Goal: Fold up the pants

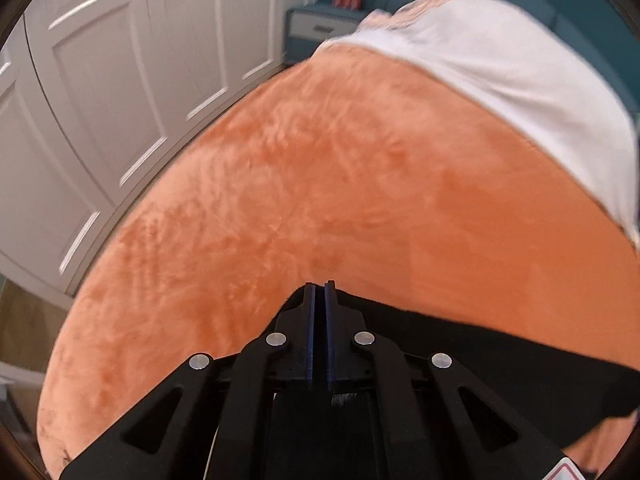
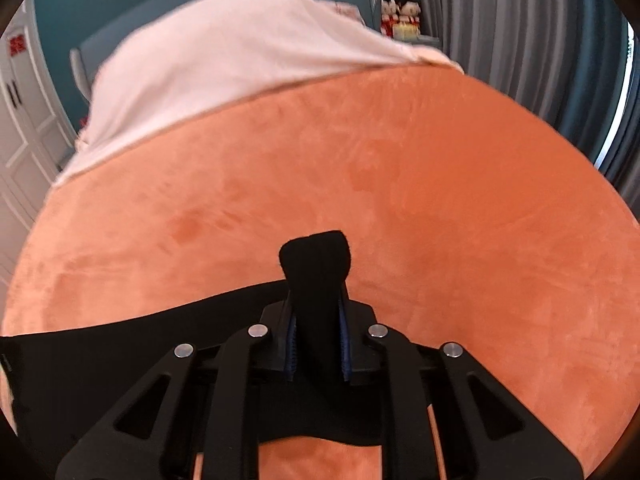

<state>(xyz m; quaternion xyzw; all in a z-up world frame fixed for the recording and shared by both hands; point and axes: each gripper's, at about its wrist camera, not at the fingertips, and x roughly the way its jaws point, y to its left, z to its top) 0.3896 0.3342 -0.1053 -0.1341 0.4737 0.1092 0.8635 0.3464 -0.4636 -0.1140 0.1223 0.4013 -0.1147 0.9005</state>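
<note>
The black pants (image 1: 500, 356) lie stretched across the near part of an orange plush bed cover (image 1: 320, 184). My left gripper (image 1: 319, 292) is shut on an edge of the pants; the cloth runs off to the right from its fingers. In the right wrist view my right gripper (image 2: 316, 312) is shut on a bunched fold of the pants (image 2: 316, 260) that sticks out past the fingertips, and the rest of the pants (image 2: 100, 360) stretches off to the left over the orange cover (image 2: 400, 180).
A white sheet or pillow (image 1: 500, 72) lies at the far end of the bed and also shows in the right wrist view (image 2: 224, 56). White wardrobe doors (image 1: 100, 100) stand to the left, a bedside cabinet (image 1: 320, 28) behind. Grey curtains (image 2: 520, 40) hang to the right.
</note>
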